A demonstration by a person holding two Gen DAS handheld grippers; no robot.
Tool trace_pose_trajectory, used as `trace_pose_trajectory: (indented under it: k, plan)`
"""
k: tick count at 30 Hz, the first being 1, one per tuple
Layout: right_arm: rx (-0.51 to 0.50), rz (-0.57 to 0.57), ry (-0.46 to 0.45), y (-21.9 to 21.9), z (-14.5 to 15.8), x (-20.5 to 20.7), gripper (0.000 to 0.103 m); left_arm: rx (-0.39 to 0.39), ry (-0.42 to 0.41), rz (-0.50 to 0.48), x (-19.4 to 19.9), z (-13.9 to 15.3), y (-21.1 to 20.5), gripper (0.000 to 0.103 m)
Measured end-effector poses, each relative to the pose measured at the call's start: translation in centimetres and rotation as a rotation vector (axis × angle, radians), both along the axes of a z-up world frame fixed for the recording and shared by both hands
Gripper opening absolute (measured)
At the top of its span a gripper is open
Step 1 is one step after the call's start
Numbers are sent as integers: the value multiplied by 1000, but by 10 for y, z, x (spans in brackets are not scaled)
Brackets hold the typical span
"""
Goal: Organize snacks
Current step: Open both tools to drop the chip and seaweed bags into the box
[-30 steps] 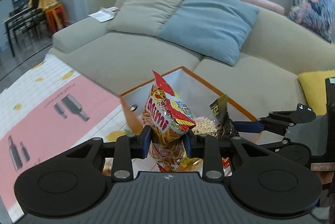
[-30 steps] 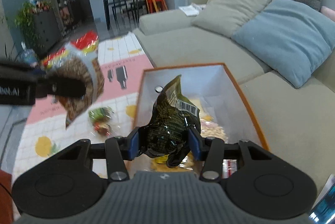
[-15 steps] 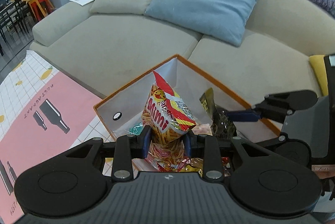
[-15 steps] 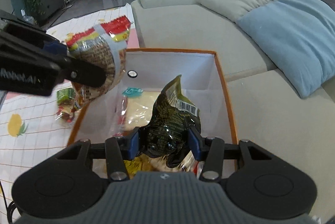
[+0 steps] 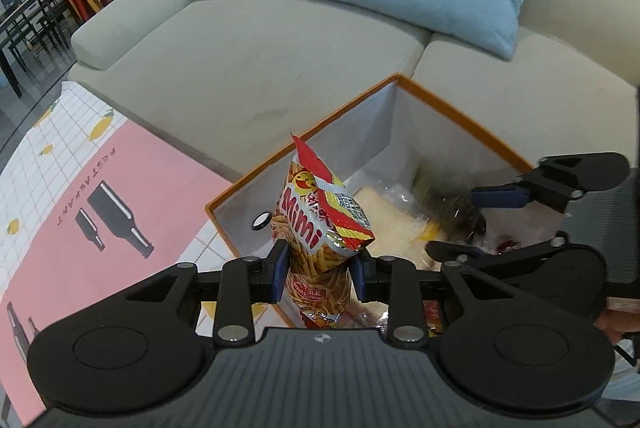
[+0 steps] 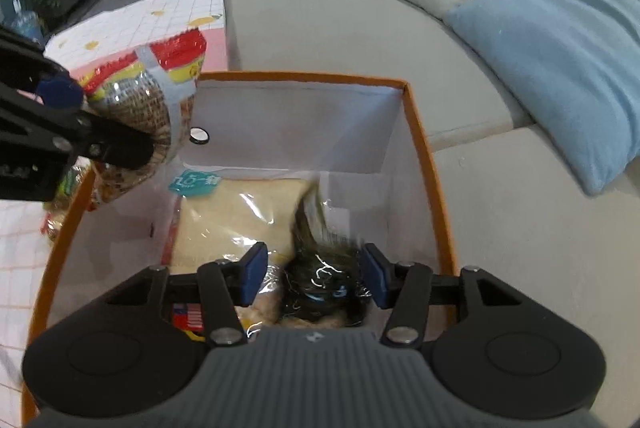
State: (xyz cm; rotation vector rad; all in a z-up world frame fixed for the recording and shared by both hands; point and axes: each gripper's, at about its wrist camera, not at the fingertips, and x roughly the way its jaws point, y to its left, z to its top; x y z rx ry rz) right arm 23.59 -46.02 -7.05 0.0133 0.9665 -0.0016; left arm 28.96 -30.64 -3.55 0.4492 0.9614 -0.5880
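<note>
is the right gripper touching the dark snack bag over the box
Apart. In the right wrist view the right gripper has just been opening, and the blurred dark snack bag sits between its jaws with gaps both sides.

Both wrist cameras are looking steeply down, close over the box (image 5: 460, 116) (image 6: 420, 148), sharing it and the sofa (image 5: 240, 68) (image 6: 320, 8) behind.

Mimi bag (image 5: 320, 228) glossy foil/plastic, dark pouch (image 6: 324, 284) shiny film; box (image 6: 420, 132) matt fabric-lined; sofa (image 5: 224, 60) woven cloth.
</note>
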Motion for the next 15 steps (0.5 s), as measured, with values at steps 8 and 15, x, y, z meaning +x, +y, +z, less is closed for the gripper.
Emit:
trace_pose_trajectory:
  k: [8,15]
  plan:
    - [39,-31,-2,2,1,-6,59,44,-12,3,8,-9,-3,36]
    - [43,-25,-11,3,4,-11,59,75,5,12,9,-18,-4,44]
